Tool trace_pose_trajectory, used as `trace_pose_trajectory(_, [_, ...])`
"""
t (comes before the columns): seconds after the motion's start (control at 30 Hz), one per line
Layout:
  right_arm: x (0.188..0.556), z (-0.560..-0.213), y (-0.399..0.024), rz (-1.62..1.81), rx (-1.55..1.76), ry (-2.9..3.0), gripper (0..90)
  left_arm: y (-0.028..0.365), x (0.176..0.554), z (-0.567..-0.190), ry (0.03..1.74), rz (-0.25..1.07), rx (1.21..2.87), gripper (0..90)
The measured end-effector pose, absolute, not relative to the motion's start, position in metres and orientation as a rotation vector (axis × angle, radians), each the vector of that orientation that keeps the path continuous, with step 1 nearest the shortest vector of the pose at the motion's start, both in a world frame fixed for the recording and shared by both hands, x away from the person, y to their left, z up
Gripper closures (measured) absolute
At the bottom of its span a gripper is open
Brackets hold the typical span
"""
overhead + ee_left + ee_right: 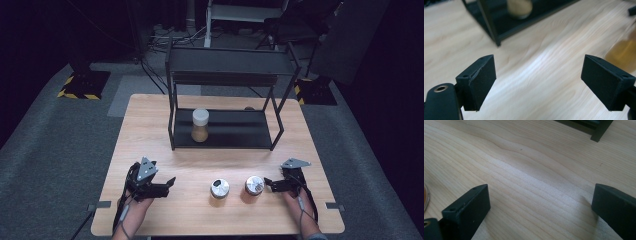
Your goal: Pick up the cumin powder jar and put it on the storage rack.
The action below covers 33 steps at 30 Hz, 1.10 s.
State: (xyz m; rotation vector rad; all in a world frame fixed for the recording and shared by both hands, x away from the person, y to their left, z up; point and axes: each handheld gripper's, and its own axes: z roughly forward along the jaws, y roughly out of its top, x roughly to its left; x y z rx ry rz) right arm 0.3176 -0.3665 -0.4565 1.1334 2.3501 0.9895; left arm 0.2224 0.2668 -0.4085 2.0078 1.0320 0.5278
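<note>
High view: both claws lay spread and empty on the surface, before any pick-up.
The right claw sat just beside the nearer silver-lidded jar, apart from it; a second jar stood between the claws, well clear of the left claw. A white-lidded jar stood upright on the lower shelf of the black rack. Judged step: the approach. The next move called for sliding the right claw's open jaws around the near jar, then pinching.

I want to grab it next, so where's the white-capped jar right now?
In the high view, the white-capped jar stands on the left part of the black rack's bottom shelf, beyond both jars on the table.
</note>
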Motion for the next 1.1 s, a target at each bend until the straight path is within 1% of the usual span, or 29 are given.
trace_pose_trajectory(0.27, [0.318,-0.457,-0.366,0.990,1.134,2.350,1.4,0.280,0.219,-0.436,1.119,0.507,2.049,12.7])
trace_pose_trajectory(0.47, [0.318,-0.456,-0.366,0.989,1.134,2.350,1.4,0.286,0.223,-0.454,1.175,0.482,2.084,12.7])
trace_pose_trajectory(0.7, [0.318,-0.457,-0.366,0.989,1.134,2.350,1.4,0.287,0.225,-0.459,1.208,0.484,2.082,11.3])
trace_pose_trajectory(0.83, [0.318,-0.456,-0.366,0.989,1.134,2.350,1.4,0.285,0.226,-0.458,1.225,0.485,2.083,7.4])
trace_pose_trajectory(1.1, [0.318,-0.456,-0.366,0.989,1.134,2.350,1.4,0.285,0.226,-0.458,1.223,0.483,2.086,6.9])
